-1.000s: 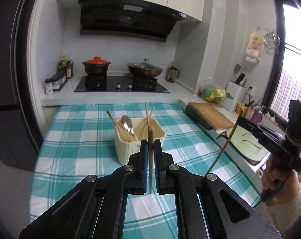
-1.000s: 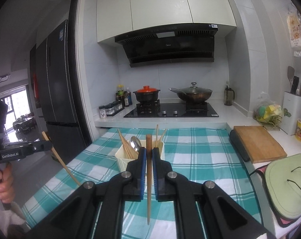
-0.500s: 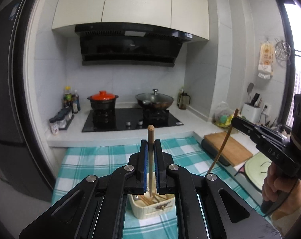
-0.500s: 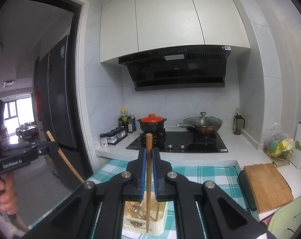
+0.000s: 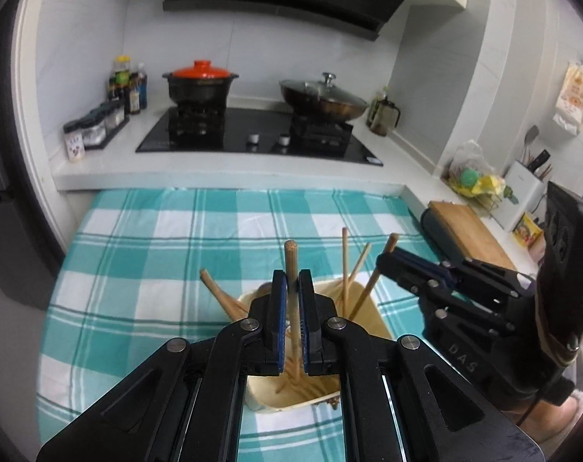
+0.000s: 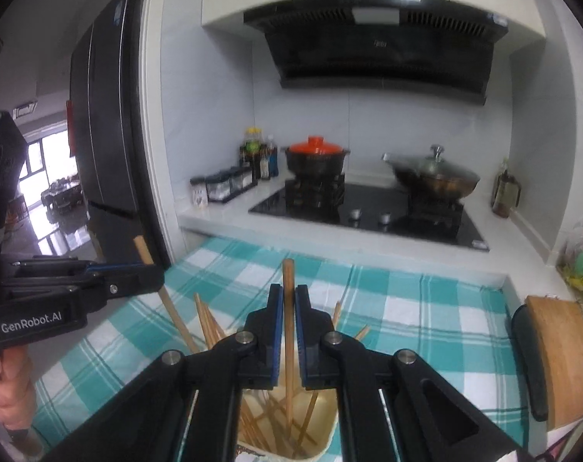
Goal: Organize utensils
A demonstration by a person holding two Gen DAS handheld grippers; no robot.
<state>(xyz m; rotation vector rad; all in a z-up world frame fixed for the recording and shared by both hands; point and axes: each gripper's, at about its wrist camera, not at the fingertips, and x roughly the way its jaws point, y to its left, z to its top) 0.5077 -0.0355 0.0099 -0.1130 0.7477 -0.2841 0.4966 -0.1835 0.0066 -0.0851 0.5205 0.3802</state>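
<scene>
A cream utensil box (image 5: 372,315) (image 6: 322,427) stands on the teal checked cloth (image 5: 156,254) and holds several wooden chopsticks. My left gripper (image 5: 291,281) is shut on one wooden chopstick (image 5: 291,258), held upright with its lower end inside the box. My right gripper (image 6: 288,294) is shut on another wooden chopstick (image 6: 288,281), also upright with its tip down in the box. Each gripper shows in the other's view: the right one (image 5: 383,261) just right of the box, the left one (image 6: 156,273) at the left.
A black hob (image 5: 252,134) behind the cloth carries a red-lidded pot (image 5: 200,82) and a lidded wok (image 5: 324,96). Spice jars (image 5: 98,123) stand at its left. A wooden cutting board (image 5: 468,231) lies on the right counter. A dark fridge (image 6: 102,134) stands at left.
Both grippers have come down and forward over the box, each still shut on its chopstick. The chopstick tips now reach into the box.
</scene>
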